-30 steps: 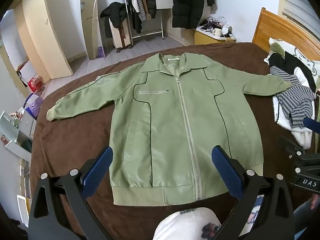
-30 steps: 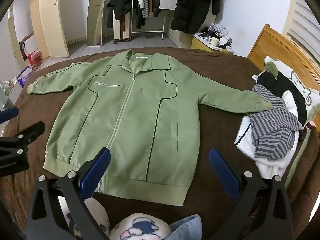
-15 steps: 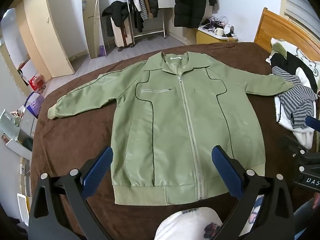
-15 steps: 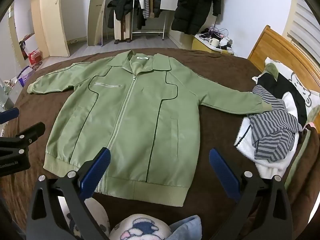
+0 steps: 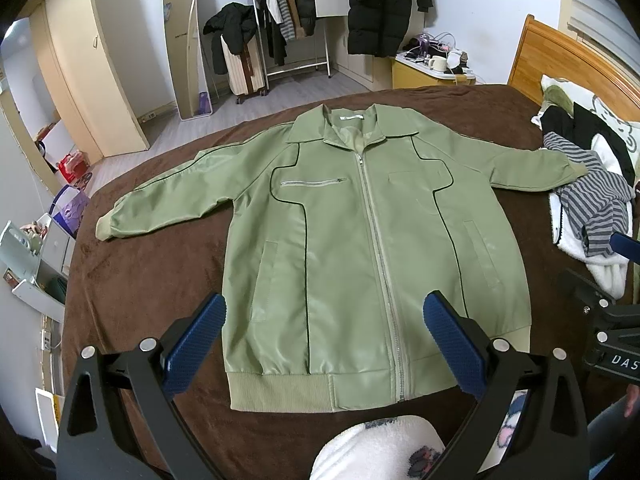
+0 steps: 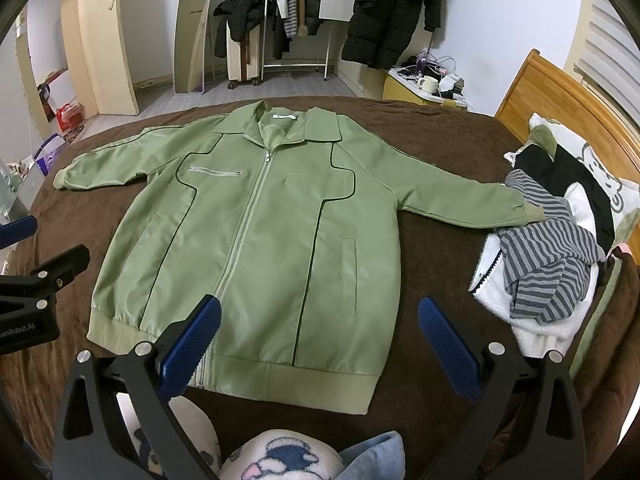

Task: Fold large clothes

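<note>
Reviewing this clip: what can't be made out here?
- Green jacket hem: in the right wrist view, a hand-held gripper finger hides the zipper's bottom end.
- Collar label: too small to read in either view.
- Striped garment: crumpled, so its type is unclear; cut off by the edge in the left wrist view.

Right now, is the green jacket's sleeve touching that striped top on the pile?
Touching. In the right wrist view the green jacket has its sleeve cuff lying against the striped top, no brown bedspread showing between them.
</note>
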`<control>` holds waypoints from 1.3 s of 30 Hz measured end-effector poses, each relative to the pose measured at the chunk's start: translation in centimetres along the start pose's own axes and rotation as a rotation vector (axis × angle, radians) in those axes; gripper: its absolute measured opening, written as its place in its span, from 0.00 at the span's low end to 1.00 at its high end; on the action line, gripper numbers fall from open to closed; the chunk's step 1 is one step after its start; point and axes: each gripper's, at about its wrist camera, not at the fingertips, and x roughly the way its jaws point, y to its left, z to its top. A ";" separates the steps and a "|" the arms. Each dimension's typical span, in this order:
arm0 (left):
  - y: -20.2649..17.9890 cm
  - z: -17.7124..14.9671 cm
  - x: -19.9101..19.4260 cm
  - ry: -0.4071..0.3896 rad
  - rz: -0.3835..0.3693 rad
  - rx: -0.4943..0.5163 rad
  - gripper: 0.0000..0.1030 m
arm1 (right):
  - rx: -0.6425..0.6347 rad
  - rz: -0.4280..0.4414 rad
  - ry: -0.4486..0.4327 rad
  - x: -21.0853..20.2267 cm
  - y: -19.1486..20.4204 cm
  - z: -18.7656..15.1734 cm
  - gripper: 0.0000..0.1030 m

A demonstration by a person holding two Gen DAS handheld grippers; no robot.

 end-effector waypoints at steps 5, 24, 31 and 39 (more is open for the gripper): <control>-0.3 -0.2 -0.3 -0.002 -0.001 0.006 0.94 | 0.001 0.002 -0.001 0.0 -0.1 0.0 0.95; 0.1 0.2 -0.4 -0.001 0.001 0.002 0.94 | 0.003 0.002 0.002 0.1 0.0 0.1 0.95; -0.4 0.0 -0.4 -0.004 0.005 0.007 0.94 | 0.004 0.003 0.001 0.1 0.0 0.0 0.95; -0.5 0.1 -0.3 0.002 0.003 0.009 0.94 | 0.004 0.003 0.002 0.1 0.0 0.0 0.95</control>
